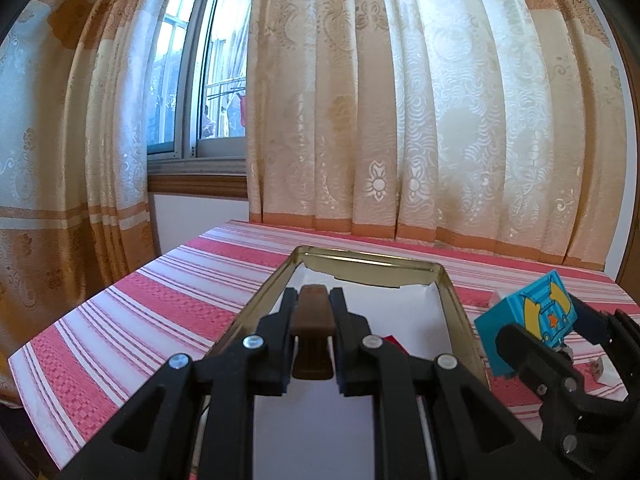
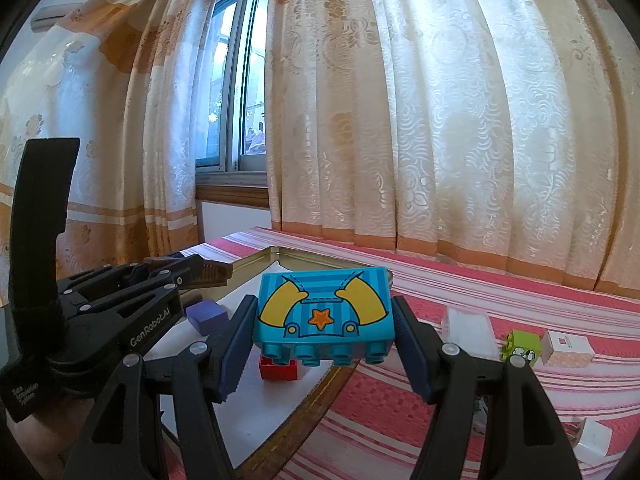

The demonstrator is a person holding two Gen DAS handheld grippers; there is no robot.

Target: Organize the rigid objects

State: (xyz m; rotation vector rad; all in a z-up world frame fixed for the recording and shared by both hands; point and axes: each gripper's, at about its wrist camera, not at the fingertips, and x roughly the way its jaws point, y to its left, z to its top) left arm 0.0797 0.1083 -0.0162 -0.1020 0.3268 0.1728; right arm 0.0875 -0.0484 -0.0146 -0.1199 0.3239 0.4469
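My left gripper (image 1: 313,300) is shut on a brown ridged clip (image 1: 312,320) and holds it over the gold metal tray (image 1: 452,300), which is lined with white paper. My right gripper (image 2: 324,312) is shut on a blue toy brick (image 2: 324,314) printed with yellow arms and an orange star, held above the tray's right rim (image 2: 320,392). The brick and right gripper also show in the left wrist view (image 1: 528,324). In the tray lie a purple block (image 2: 206,314) and a red brick (image 2: 280,368). The left gripper with its clip shows in the right wrist view (image 2: 208,272).
On the red-and-white striped cloth (image 2: 400,400) right of the tray lie a clear box (image 2: 468,326), a green cube (image 2: 520,346), a white-and-tan box (image 2: 566,348) and a white box (image 2: 592,438). Curtains (image 2: 440,120) and a window (image 2: 240,80) stand behind the table.
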